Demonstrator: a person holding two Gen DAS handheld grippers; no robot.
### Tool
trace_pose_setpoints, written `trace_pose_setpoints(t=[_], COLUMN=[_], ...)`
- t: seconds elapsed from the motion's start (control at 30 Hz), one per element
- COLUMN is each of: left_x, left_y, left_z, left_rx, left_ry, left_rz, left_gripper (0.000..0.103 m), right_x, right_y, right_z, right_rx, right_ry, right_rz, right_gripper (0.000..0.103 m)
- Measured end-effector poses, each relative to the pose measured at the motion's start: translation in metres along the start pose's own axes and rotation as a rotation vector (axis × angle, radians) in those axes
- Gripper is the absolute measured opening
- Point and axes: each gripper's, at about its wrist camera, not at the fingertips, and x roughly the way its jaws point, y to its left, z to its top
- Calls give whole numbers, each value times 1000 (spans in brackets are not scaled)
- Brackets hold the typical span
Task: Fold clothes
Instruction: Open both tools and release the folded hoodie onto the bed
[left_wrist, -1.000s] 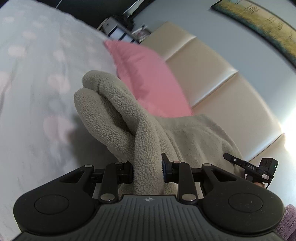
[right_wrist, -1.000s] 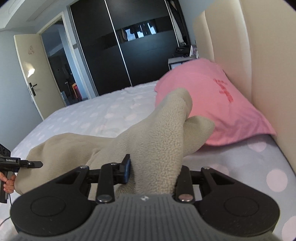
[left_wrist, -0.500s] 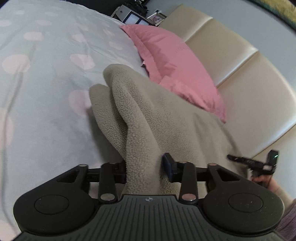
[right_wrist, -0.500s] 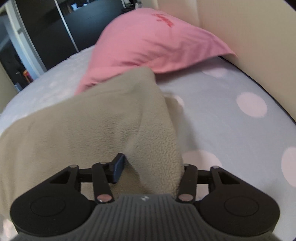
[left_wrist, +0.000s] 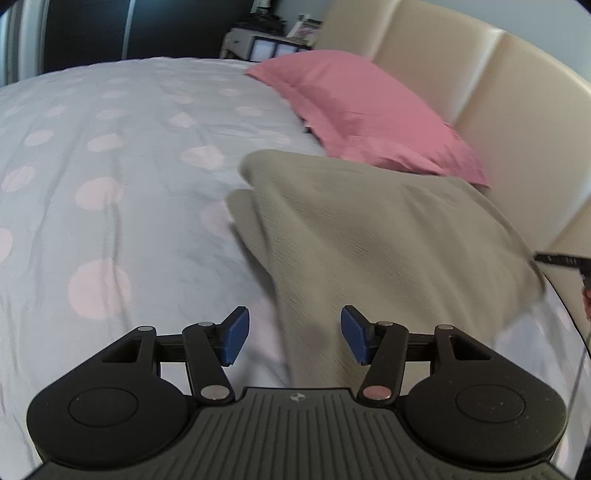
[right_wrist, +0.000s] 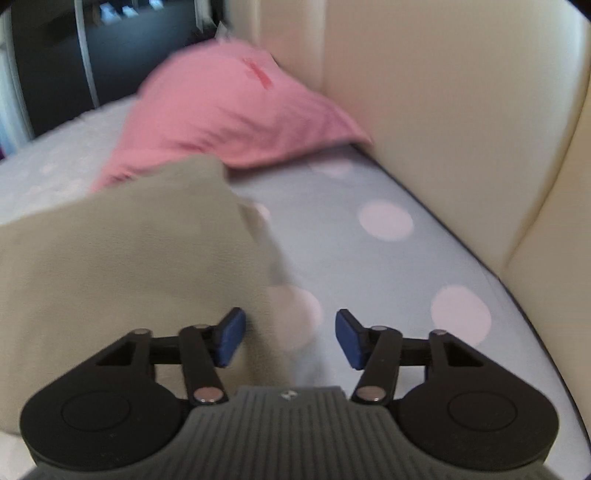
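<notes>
A bed (left_wrist: 110, 155) with a grey, pink-dotted cover meets a cream headboard (left_wrist: 498, 110). A pink pillow (left_wrist: 362, 114) lies against it. A beige fleece garment (left_wrist: 369, 236) lies folded beside the pillow. The left gripper (left_wrist: 294, 335) is opening, the fleece's edge lying untouched between its jaws. The right gripper (right_wrist: 290, 338) stands open, gripping nothing.

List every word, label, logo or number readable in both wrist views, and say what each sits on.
No readable text anywhere.
Pink pillow: red embroidered writing, too blurred to read.
Left tool body: small round emblem, no letters.
Right tool body: small emblem, blurred.
Black bar at the left view's right edge: pale markings, too small to read.
</notes>
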Motion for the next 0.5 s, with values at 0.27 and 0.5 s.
trace_pose_setpoints(t=[0.27,0.5], left_x=[-54,-110], left_y=[-23,-32], left_z=[-35,-74], left_rx=[115,175], left_ry=[-7,-31], left_rz=[28,77], left_gripper=[58,61], right_x=[-59,-114], right_y=[25,71], right_z=[-27,-55], right_rx=[-19,5], right_ry=[-23,-43], right_rz=[76,194], right_gripper=[61,63])
